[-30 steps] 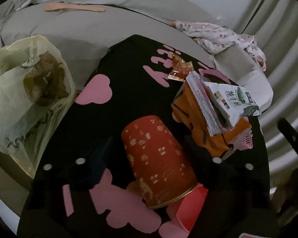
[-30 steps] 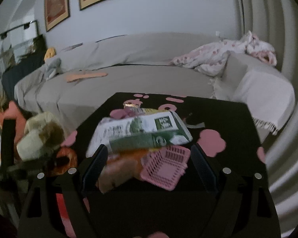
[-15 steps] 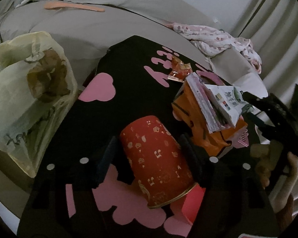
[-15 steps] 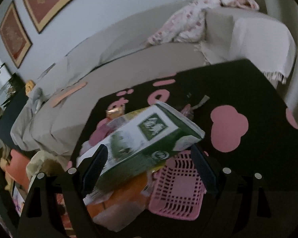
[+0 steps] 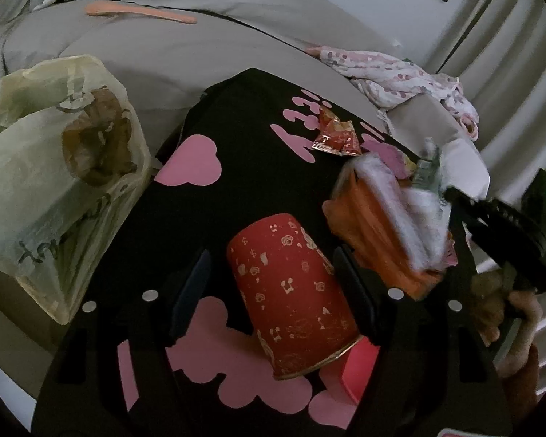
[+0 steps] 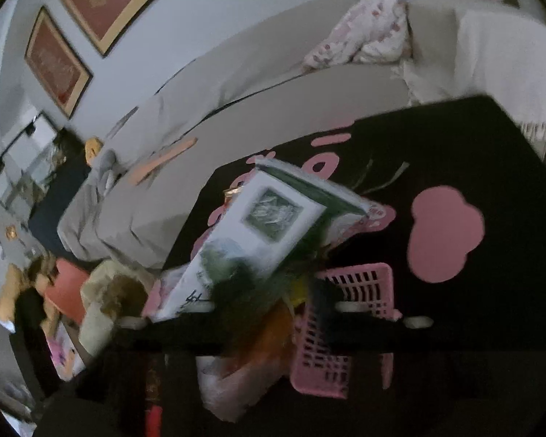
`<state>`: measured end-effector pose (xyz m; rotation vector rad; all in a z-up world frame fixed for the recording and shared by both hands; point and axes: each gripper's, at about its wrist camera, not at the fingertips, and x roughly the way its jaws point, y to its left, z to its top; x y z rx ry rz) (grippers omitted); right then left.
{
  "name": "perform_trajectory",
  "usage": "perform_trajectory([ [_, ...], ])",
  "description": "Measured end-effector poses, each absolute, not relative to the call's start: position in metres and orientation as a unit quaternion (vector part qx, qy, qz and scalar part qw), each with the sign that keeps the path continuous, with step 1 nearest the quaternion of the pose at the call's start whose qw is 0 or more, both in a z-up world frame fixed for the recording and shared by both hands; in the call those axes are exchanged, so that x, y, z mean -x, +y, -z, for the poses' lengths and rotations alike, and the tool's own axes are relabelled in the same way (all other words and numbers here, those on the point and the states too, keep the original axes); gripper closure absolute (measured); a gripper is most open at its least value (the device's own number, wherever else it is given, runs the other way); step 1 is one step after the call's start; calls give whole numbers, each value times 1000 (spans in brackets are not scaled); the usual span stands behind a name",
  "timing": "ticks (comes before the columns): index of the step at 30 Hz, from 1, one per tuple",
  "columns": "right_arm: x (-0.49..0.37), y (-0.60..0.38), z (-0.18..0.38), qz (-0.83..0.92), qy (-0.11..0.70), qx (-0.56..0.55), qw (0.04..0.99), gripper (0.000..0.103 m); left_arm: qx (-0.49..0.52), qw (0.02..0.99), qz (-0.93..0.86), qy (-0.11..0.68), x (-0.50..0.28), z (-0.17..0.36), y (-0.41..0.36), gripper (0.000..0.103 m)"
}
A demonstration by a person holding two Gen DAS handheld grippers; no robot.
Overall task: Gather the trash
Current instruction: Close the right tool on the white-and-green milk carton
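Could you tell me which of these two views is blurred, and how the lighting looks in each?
Left wrist view: dim, mostly sharp on the red paper cup, with blur only on the carton at right. Right wrist view: equally dim, motion-smeared throughout, the carton and the pink basket soft-edged; both bend straight lines at the rim.
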<state>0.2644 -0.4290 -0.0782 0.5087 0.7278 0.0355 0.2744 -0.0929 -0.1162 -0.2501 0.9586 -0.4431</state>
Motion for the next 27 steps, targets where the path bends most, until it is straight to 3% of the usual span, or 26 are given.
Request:
perform_trajectory([
  [9, -228, -431, 58, -6, 327, -190, 926, 87, 106, 848, 222, 469, -273, 119, -112, 36],
  [11, -225, -427, 54, -12, 316, -187, 930, 79, 100, 843, 233, 473, -271, 121, -120, 36],
  [13, -230, -422, 52, -20, 317, -195, 928, 53, 93, 841, 244, 473, -268, 121, -127, 36],
  [24, -309, -382, 61, 75, 392, -179, 899, 50, 126, 844, 237, 465, -270, 119, -106, 36],
  [27, -323, -375, 67, 80, 408, -157, 896, 42, 134, 842, 238, 464, -271, 120, -100, 36],
])
